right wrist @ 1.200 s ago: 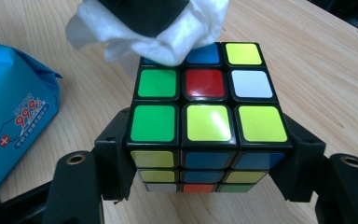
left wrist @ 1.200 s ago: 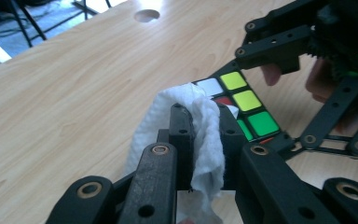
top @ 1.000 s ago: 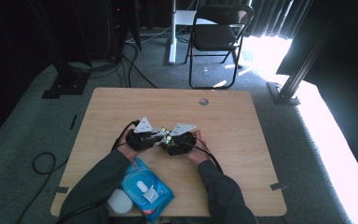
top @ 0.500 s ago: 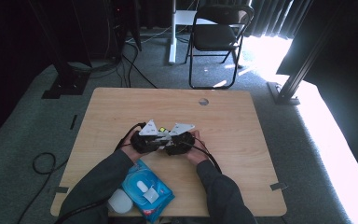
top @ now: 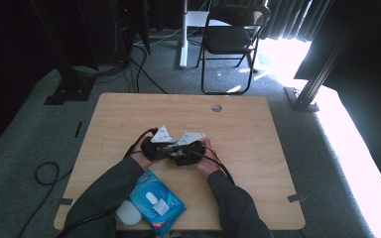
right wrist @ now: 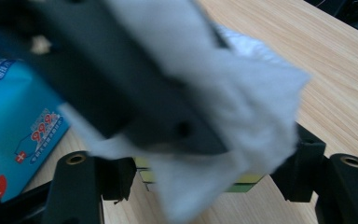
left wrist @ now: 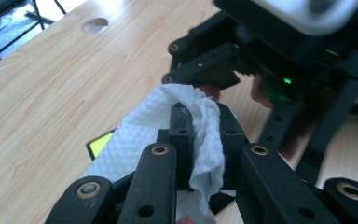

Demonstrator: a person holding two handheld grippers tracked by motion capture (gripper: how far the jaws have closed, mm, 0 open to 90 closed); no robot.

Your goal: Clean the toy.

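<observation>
Between the pressed-together jaws of the left gripper (left wrist: 200, 135) sits a white wipe (left wrist: 144, 140), pinched in a fold that drapes over the jaw tips and down toward the wooden table (left wrist: 51, 84). Just beyond those tips stands the right gripper (right wrist: 205, 182), its jaws spread to either side of a flat yellow-green object (right wrist: 247, 179) that lies under the wipe.
</observation>
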